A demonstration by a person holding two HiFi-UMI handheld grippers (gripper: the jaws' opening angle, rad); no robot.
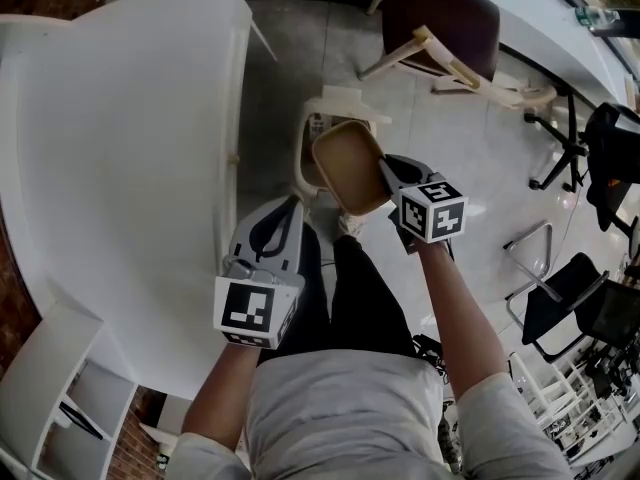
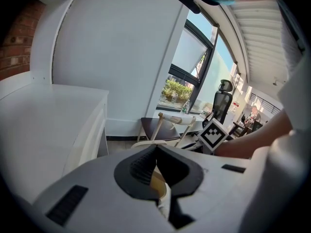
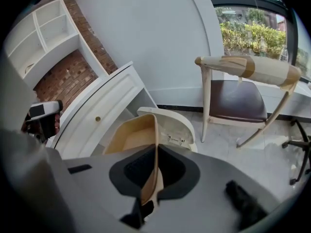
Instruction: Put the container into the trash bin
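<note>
A tan, shallow container (image 1: 350, 163) hangs tilted just above a cream trash bin (image 1: 306, 173), whose lid (image 1: 335, 99) stands open. My right gripper (image 1: 386, 175) is shut on the container's near rim. In the right gripper view the container's wall (image 3: 131, 132) runs between the jaws, with the bin's lid (image 3: 177, 125) right behind it. My left gripper (image 1: 296, 204) hovers to the left of the bin beside the table's edge, shut with nothing held. In the left gripper view its jaws (image 2: 156, 150) meet at the tips, and the right gripper's marker cube (image 2: 214, 134) shows beyond.
A white round table (image 1: 120, 148) fills the left side, close to the bin. A wooden chair with a dark seat (image 1: 440, 18) stands beyond the bin. Black office chairs (image 1: 575, 303) are at the right, a white shelf (image 1: 60, 398) at the bottom left.
</note>
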